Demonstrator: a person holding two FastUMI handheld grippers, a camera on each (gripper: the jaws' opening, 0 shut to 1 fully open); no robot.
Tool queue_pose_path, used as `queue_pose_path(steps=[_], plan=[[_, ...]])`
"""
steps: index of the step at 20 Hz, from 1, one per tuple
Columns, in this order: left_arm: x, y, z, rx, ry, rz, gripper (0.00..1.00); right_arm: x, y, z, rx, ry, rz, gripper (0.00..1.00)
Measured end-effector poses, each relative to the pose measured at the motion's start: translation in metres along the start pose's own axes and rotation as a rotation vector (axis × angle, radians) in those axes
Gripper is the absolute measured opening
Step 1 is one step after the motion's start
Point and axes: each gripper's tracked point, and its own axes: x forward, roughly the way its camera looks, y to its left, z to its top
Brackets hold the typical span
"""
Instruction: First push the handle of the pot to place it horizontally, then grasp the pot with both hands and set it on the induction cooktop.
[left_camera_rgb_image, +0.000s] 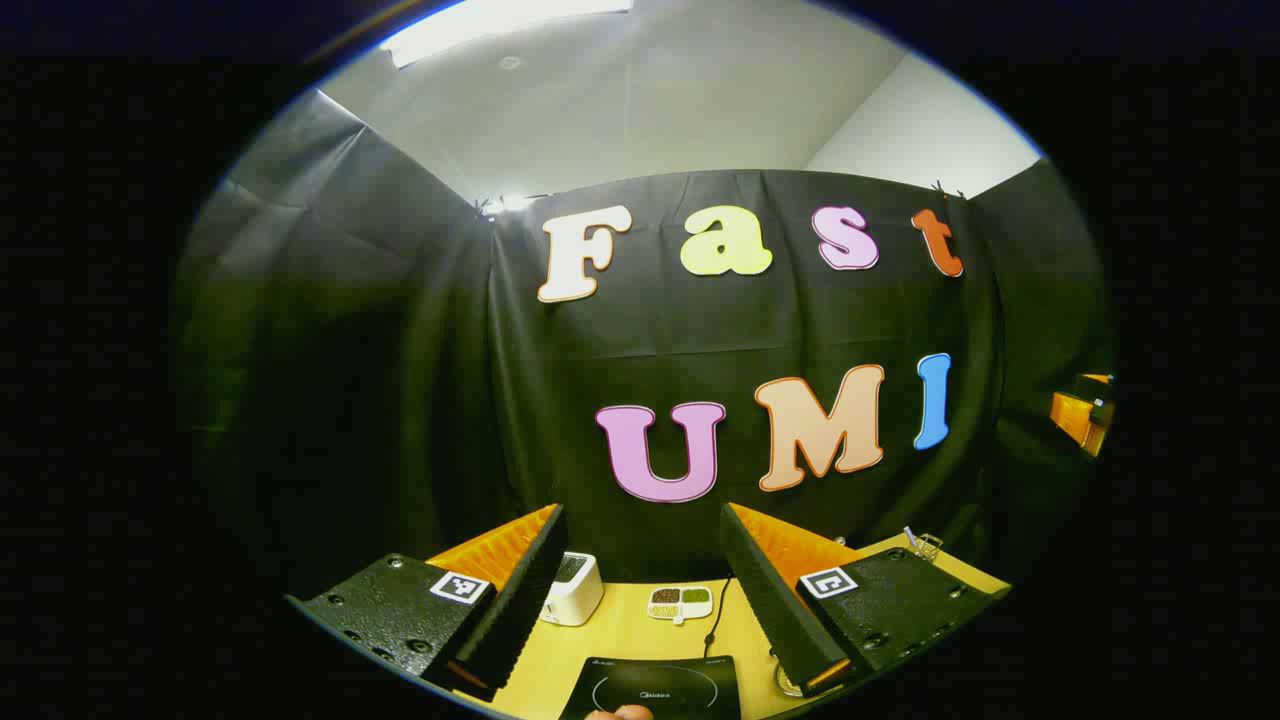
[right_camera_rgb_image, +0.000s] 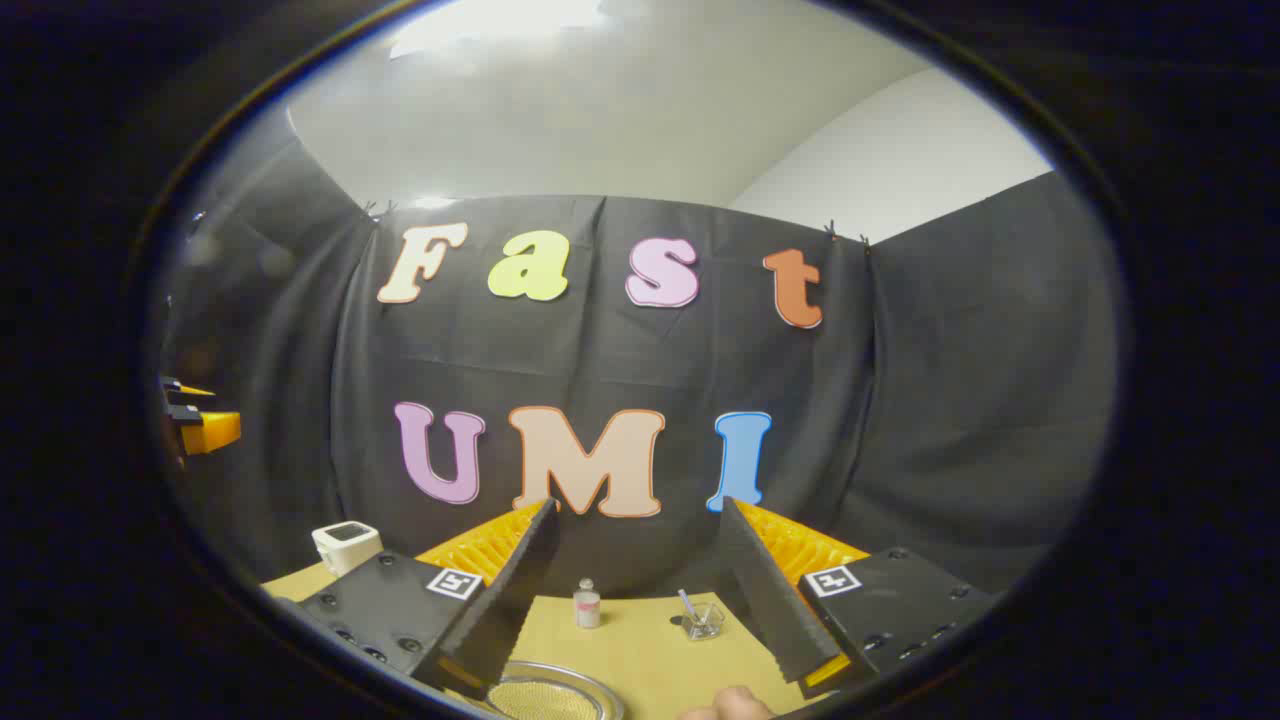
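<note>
- Left gripper (left_camera_rgb_image: 640, 590): jaws spread wide, nothing between them, above the yellow bench (left_camera_rgb_image: 625, 635); induction cooktop (left_camera_rgb_image: 655, 688) at the near edge.
- Right gripper (right_camera_rgb_image: 640, 590): jaws apart, empty; pot (right_camera_rgb_image: 545, 690) rim below the left finger.
- Small bottle (right_camera_rgb_image: 587, 605) and glass cup (right_camera_rgb_image: 703, 620) stand apart toward the wall.

Black cloth (left_camera_rgb_image: 420, 380) hangs in loose folds as the booth's wall, pinned along its top edge and wrapping round both sides. Above it rise a plain white wall (right_camera_rgb_image: 900, 150) and a pale ceiling (left_camera_rgb_image: 650, 90), where a bright light panel (left_camera_rgb_image: 500, 25) glows at the upper edge. Below, a yellow tabletop (right_camera_rgb_image: 650, 650) meets the foot of the cloth.
</note>
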Motion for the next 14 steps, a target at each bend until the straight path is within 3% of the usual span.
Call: queue_pose_path(steps=[14], plan=[[-0.009, -0.002, -0.004, -0.006, -0.004, 0.033, 0.99, 0.001, 0.009, -0.010, -0.011, 0.022, 0.037, 1.00]])
